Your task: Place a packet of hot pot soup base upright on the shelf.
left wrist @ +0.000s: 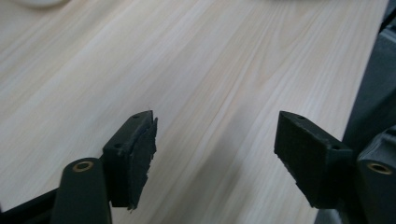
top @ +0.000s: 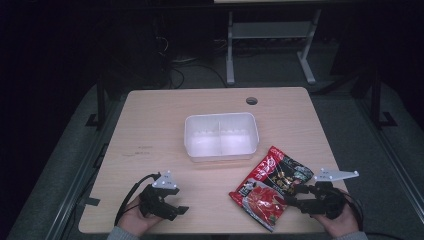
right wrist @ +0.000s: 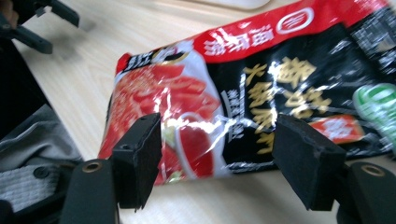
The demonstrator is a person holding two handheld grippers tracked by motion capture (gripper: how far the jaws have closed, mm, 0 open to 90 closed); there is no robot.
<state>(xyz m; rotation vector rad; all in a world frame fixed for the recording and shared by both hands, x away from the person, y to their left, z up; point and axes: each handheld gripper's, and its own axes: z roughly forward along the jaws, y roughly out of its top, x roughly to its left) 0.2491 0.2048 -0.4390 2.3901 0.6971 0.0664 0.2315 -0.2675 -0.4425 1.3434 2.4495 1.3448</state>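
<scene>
One pale wood table [top: 150,130] w/ white tub [top: 221,136], dark room, both grippers' fingers spread, empty.

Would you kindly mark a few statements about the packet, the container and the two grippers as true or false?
1. The red and black packet lies inside the white container. False: it lies on the table, nearer the person.
2. The right gripper is open with the packet ahead of it. True.
3. The left gripper holds the packet. False: it is open over bare table.
4. The container has two compartments. True.
</scene>
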